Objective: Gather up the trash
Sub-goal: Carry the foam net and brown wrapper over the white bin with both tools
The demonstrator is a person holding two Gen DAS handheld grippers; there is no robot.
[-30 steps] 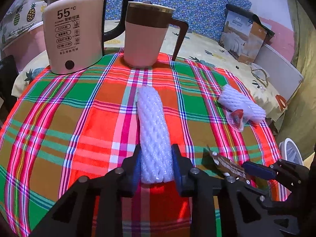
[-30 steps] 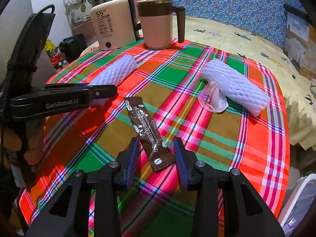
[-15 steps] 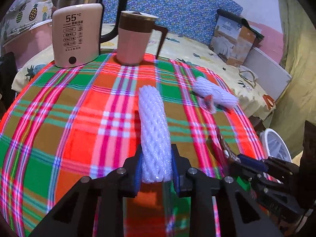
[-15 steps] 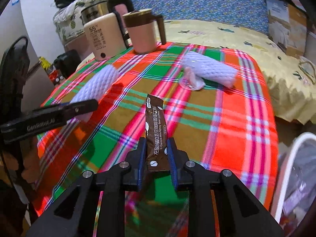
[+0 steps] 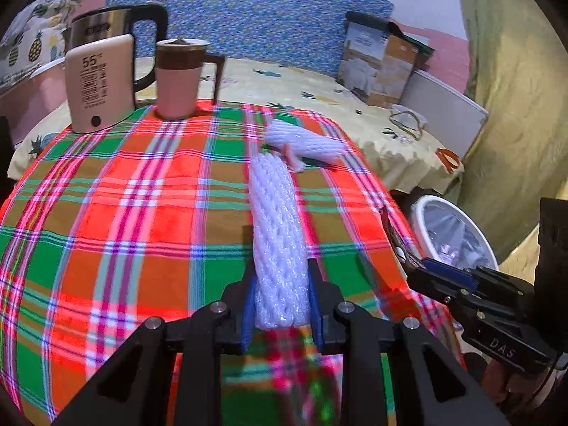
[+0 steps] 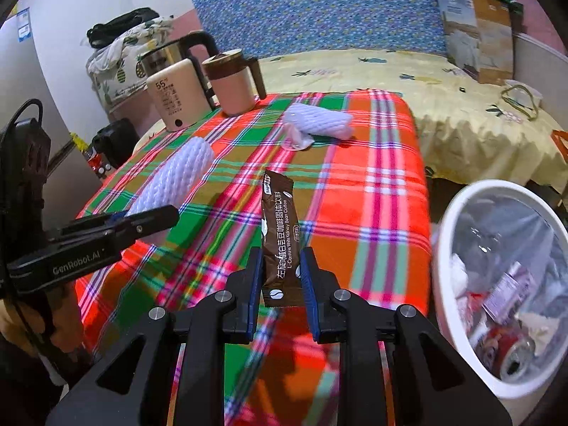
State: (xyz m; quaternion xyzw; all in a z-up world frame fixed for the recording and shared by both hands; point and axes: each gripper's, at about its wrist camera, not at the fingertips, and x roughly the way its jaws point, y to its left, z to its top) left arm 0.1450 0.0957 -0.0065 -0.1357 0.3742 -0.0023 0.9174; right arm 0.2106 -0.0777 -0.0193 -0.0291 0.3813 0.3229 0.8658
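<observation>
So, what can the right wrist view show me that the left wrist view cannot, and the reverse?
Only the right wrist view shows the printed face of the coffee sachet clamped in the right gripper, and the trash inside the white bin, including a can.

Only the left wrist view shows the left gripper head-on, shut on the white foam net.

Both show the kettle, the pink mug, the plaid cloth, a second foam net lying beside a small plastic cup, and the bin.
</observation>
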